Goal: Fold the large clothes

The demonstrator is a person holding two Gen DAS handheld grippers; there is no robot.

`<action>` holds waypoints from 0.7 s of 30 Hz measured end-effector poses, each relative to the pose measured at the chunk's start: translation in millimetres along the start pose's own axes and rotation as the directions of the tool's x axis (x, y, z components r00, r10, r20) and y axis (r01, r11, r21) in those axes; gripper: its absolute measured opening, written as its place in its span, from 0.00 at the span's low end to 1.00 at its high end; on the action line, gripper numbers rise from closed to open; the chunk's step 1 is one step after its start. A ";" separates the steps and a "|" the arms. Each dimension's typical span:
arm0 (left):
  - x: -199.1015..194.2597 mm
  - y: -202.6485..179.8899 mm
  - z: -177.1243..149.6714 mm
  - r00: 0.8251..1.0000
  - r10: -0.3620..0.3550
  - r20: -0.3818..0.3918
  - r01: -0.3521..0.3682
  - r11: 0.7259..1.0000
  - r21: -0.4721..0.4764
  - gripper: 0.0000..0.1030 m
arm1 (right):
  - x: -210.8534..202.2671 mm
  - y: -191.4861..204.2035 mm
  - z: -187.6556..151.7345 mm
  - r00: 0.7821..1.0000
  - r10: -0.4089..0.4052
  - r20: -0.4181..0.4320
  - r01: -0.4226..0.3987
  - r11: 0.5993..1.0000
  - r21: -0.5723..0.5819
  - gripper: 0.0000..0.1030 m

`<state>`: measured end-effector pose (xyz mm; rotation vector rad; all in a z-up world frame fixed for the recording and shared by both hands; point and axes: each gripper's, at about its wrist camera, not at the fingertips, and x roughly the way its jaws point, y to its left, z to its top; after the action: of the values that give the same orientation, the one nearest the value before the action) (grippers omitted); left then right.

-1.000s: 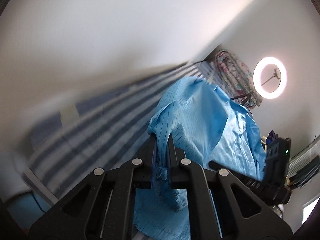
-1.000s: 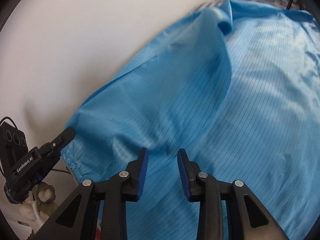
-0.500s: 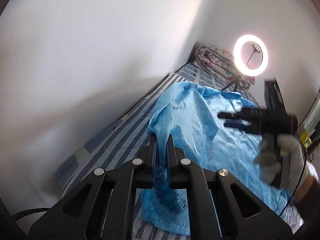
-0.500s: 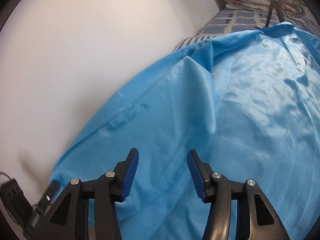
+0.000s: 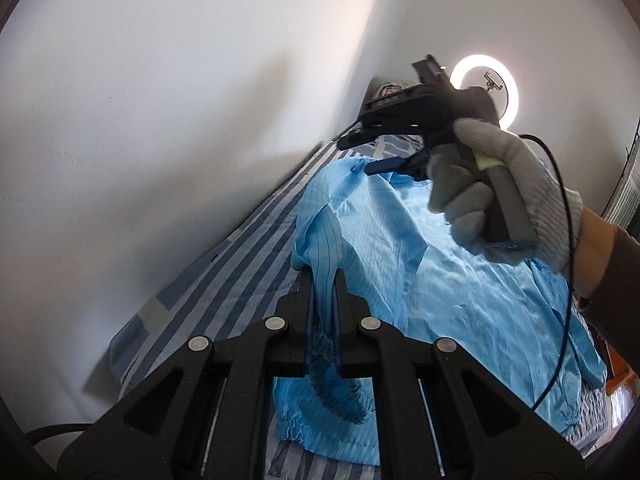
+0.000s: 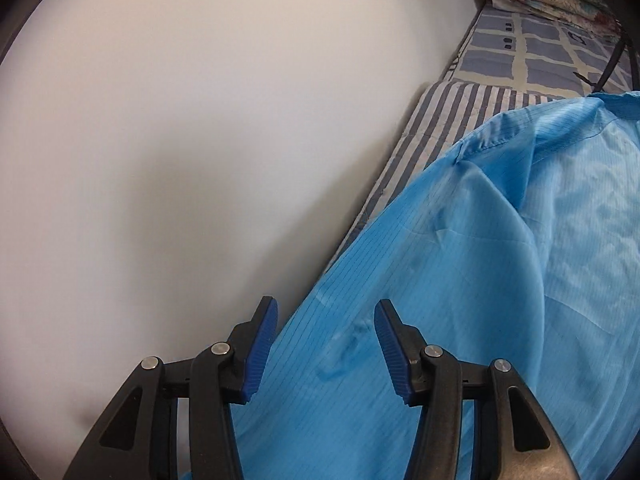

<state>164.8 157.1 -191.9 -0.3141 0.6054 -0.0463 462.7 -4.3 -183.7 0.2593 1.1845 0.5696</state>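
Left gripper [image 5: 323,276] at lower centre of its view, fingers clamped tight on a gathered cuff of the blue pinstriped garment [image 5: 432,280], lifting that fold off the striped bed [image 5: 240,264]. Right gripper [image 6: 325,324] at the bottom of its view, fingers [image 6: 260,344] spread about halfway, gripping nothing (garment lying beneath them). In the left view, held by a gloved hand [image 5: 500,196] at upper right, before a ring light [image 5: 510,88]

Striped bed [image 5: 224,280] bears a blue garment [image 5: 460,292] (rumpled).
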 end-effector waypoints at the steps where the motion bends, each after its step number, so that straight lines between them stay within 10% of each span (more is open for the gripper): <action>1: 0.7 -0.1 0.6 1.000 -0.001 0.000 0.001 1.000 -0.002 0.05 | 6.3 4.5 1.3 1.000 -0.020 -0.012 0.020 1.000 -0.010 0.52; 8: 1.1 -5.4 0.9 1.000 -0.015 -0.002 0.015 1.000 0.019 0.05 | 39.6 27.3 3.3 0.987 -0.150 -0.058 0.147 0.988 -0.057 0.50; 13: -0.7 -10.2 4.8 1.000 0.019 0.015 -0.020 0.996 0.081 0.05 | 50.6 36.4 1.0 0.982 -0.166 -0.092 0.155 0.981 -0.114 0.01; 21: -22.5 4.2 35.3 0.991 0.076 0.107 -0.086 0.991 0.101 0.05 | -5.5 38.8 9.8 0.996 -0.079 0.043 0.083 0.990 -0.114 0.00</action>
<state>166.1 173.9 -153.3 -0.1879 0.5108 0.0160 459.4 26.0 -157.2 0.1221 1.1152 0.5579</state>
